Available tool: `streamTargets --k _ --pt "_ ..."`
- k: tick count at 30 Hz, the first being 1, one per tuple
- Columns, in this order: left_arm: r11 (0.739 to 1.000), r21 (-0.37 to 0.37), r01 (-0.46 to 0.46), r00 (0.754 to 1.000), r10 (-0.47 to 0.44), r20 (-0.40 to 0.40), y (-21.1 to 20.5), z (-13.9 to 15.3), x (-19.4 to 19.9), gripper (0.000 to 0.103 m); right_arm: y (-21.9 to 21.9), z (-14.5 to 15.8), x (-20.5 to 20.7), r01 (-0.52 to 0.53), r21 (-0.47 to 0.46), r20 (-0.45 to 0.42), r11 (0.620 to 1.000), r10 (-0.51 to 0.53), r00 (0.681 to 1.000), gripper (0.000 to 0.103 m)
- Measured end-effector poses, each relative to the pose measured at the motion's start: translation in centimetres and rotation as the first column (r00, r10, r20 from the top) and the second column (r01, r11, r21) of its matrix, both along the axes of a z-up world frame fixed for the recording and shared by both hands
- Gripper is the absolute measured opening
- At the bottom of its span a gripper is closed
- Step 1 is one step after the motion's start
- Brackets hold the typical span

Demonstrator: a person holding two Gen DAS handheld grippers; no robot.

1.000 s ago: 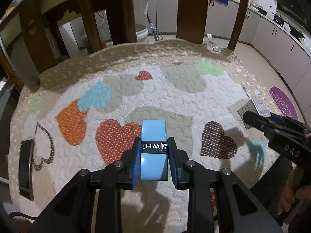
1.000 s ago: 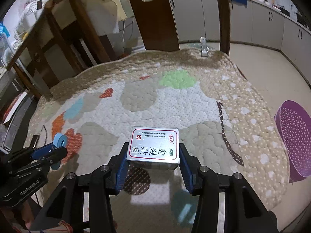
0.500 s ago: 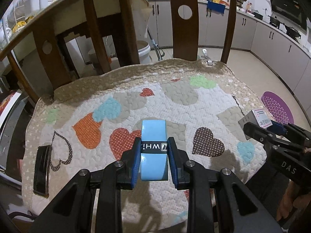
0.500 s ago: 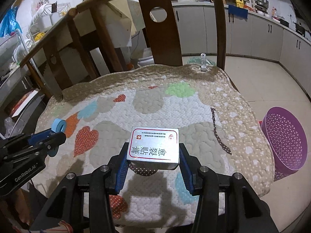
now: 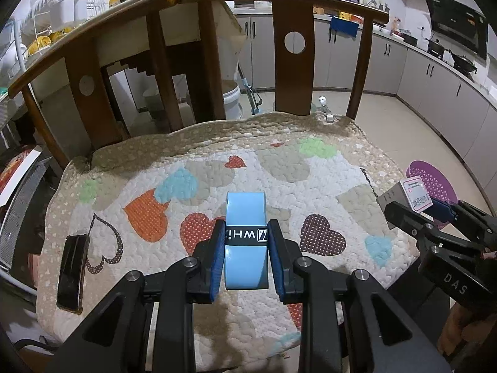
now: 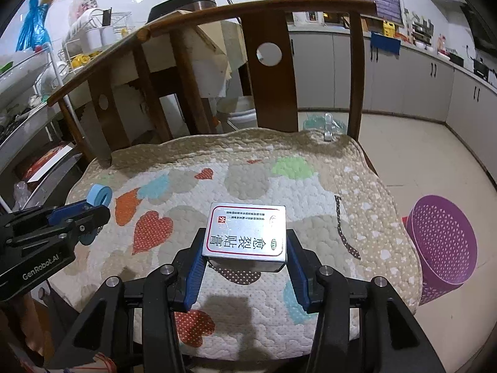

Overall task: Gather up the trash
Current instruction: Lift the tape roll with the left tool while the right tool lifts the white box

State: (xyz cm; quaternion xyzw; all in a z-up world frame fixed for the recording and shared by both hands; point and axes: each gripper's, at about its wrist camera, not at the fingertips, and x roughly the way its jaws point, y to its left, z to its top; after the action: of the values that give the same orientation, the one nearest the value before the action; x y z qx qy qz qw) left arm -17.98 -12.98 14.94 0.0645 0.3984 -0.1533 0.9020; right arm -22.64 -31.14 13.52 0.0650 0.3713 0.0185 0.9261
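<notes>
The left gripper point(image 5: 246, 239) has its jaws pinching a light blue roll of tape point(image 5: 246, 233) with a black band, held above a heart-patterned quilted cushion point(image 5: 279, 168) on a wooden chair point(image 5: 292, 46). The right gripper point(image 6: 245, 259) has its jaws pinching a small silver box point(image 6: 247, 236) printed with Chinese characters, above the same cushion. A dark phone point(image 5: 73, 269) lies on the cushion at 9 o'clock. A purple basket point(image 6: 441, 242) stands on the floor at 3 o'clock.

A dark phone point(image 5: 73, 272) is lying at the near left edge of the heart-patterned quilted cushion point(image 5: 279, 161) that is covering the wooden chair point(image 5: 292, 59).
</notes>
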Motion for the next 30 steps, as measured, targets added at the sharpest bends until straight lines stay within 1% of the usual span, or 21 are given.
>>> streamTargets --k 9,22,30 --pt "1.000 0.001 0.009 1.000 -0.009 -0.019 -0.4 -0.7 0.1 0.025 0.5 0.4 -0.5 -0.013 -0.023 0.025 1.000 0.013 1.000 0.052" --pt "1.000 0.004 0.013 0.999 -0.013 -0.030 -0.5 -1.1 0.1 0.025 0.3 0.3 -0.6 -0.013 -0.018 0.025 1.000 0.013 1.000 0.052" --pt "1.000 0.013 0.019 0.998 -0.018 -0.052 -0.7 -1.9 0.5 0.025 0.1 0.0 -0.5 -0.009 -0.012 0.015 1.000 0.010 1.000 0.052"
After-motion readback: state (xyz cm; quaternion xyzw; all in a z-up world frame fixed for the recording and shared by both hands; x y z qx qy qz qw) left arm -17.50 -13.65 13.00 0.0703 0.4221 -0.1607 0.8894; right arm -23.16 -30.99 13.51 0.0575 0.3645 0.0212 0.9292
